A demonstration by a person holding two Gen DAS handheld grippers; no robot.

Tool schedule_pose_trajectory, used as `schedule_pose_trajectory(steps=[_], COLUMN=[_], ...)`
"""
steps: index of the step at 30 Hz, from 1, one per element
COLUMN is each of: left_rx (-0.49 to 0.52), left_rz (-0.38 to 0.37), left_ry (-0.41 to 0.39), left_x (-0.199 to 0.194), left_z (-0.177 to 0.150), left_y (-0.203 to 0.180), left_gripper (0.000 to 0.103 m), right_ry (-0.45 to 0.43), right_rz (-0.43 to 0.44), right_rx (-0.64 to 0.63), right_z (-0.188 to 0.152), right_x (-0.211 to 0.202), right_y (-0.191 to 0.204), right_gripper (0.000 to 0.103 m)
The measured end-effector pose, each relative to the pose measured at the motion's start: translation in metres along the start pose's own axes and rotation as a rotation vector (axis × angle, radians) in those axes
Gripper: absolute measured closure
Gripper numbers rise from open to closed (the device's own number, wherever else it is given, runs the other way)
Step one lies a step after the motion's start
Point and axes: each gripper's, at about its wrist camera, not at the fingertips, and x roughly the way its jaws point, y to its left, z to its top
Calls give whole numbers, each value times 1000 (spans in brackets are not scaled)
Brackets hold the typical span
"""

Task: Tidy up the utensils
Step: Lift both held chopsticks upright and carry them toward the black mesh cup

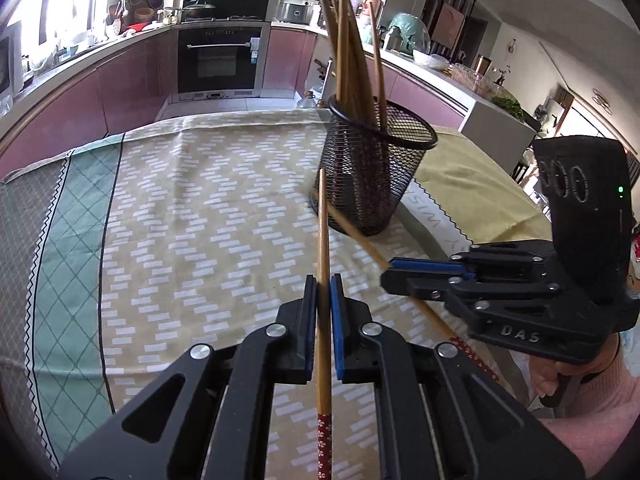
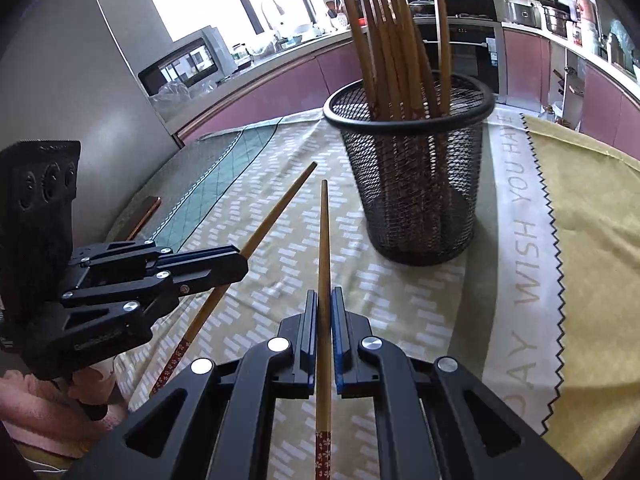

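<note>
A black mesh cup (image 1: 372,176) (image 2: 416,184) stands on the tablecloth and holds several wooden chopsticks (image 1: 352,52) (image 2: 396,40). My left gripper (image 1: 323,280) is shut on a wooden chopstick (image 1: 322,248) with a red flowered end, tip pointing toward the cup. My right gripper (image 2: 324,296) is shut on a second such chopstick (image 2: 323,248), also pointing toward the cup. Each gripper shows in the other's view: the right gripper (image 1: 390,270) at the right, the left gripper (image 2: 242,262) at the left, each with its chopstick (image 1: 360,240) (image 2: 272,216) through the jaws.
A patterned tablecloth (image 1: 192,208) covers the table, with a yellow cloth (image 2: 592,216) printed with words beside the cup. A reddish flat object (image 2: 144,216) lies at the table's left edge. Kitchen counters and an oven (image 1: 220,60) stand beyond the table.
</note>
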Motion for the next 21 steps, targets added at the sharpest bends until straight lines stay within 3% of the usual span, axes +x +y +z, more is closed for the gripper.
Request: schedule_pose_trajectory(steps=[9, 12, 14, 21], left_rx=[7, 16, 15, 14], left_rz=[-13, -21, -18, -16], left_ry=[36, 38, 34, 36], left_x=[6, 7, 7, 6], left_z=[-6, -6, -5, -4], left_y=[-5, -7, -8, -8], left_gripper=[95, 95, 96, 96], right_ry=[-33, -41, -45, -47], right_rz=[22, 66, 34, 37], right_rx=[-22, -8, -26, 1], right_z=[1, 1, 0, 0], right_x=[-4, -8, -7, -7], right_y=[5, 4, 6, 3], right_gripper=[97, 97, 97, 97])
